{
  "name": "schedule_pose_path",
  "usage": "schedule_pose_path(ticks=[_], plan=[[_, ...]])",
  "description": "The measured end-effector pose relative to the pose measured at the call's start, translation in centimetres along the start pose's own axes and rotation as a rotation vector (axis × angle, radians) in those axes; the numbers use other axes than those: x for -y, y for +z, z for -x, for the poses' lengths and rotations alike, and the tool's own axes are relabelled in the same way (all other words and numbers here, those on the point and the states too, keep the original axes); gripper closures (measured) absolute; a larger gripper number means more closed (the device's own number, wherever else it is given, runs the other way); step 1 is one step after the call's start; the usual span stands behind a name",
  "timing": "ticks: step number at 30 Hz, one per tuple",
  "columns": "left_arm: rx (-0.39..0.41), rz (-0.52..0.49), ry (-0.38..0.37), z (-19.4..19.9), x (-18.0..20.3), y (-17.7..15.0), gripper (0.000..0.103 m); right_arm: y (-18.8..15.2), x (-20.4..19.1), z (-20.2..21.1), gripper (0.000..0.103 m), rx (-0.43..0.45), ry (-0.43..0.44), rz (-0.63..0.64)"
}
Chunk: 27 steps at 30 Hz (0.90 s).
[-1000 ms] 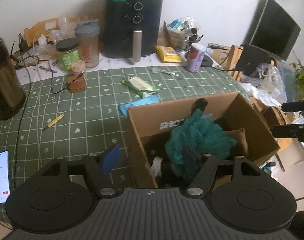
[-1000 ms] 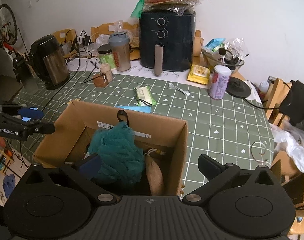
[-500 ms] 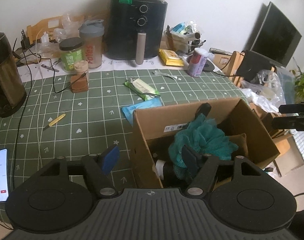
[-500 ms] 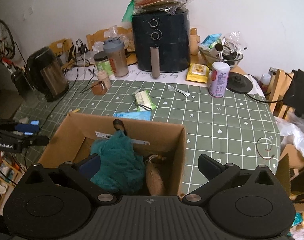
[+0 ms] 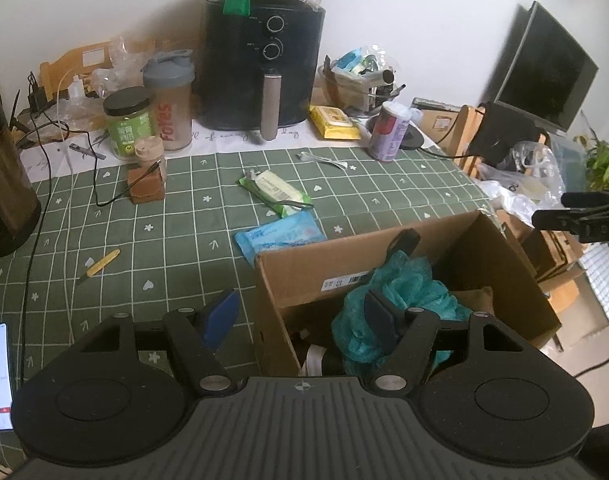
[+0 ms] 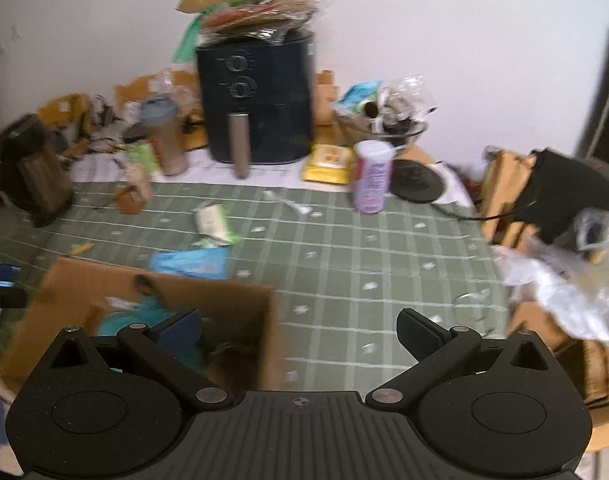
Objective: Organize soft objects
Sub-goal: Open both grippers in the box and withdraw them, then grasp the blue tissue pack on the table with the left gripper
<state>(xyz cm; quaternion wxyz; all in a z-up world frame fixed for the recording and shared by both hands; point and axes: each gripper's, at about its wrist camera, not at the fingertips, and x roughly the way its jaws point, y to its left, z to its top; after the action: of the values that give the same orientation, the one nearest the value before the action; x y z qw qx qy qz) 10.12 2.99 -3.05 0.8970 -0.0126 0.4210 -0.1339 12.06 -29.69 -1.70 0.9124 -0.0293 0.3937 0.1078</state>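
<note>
On green checked table, one cardboard box (image 5: 456,240), one teal loofah (image 5: 400,304) inside, two wipe packets, both claws wide, empty.

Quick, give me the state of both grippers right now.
Left gripper: open, holding nothing; its jaws straddle the near wall of the cardboard box.
Right gripper: open, holding nothing, over the box's right edge and the green tablecloth.

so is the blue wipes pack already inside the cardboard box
No, the blue wipes pack lies on the green tablecloth just outside the cardboard box.
</note>
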Motion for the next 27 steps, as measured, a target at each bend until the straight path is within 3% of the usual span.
schedule_pose_path(ticks=[6, 13, 27], plan=[[0.009, 0.006, 0.01, -0.6, -0.5, 1.1, 0.034, 0.7, 1.2, -2.1, 0.0, -0.02, -0.089, 0.049], [0.025, 0.003, 0.028, -1.5, -0.9, 2.9, 0.034, 2.1, 2.8, -4.1, 0.0, -0.02, -0.037, 0.039], [0.049, -0.098, 0.012, -4.1, -0.9, 6.5, 0.034, 5.0, 4.5, -7.8, 0.0, -0.036, 0.089, 0.061]])
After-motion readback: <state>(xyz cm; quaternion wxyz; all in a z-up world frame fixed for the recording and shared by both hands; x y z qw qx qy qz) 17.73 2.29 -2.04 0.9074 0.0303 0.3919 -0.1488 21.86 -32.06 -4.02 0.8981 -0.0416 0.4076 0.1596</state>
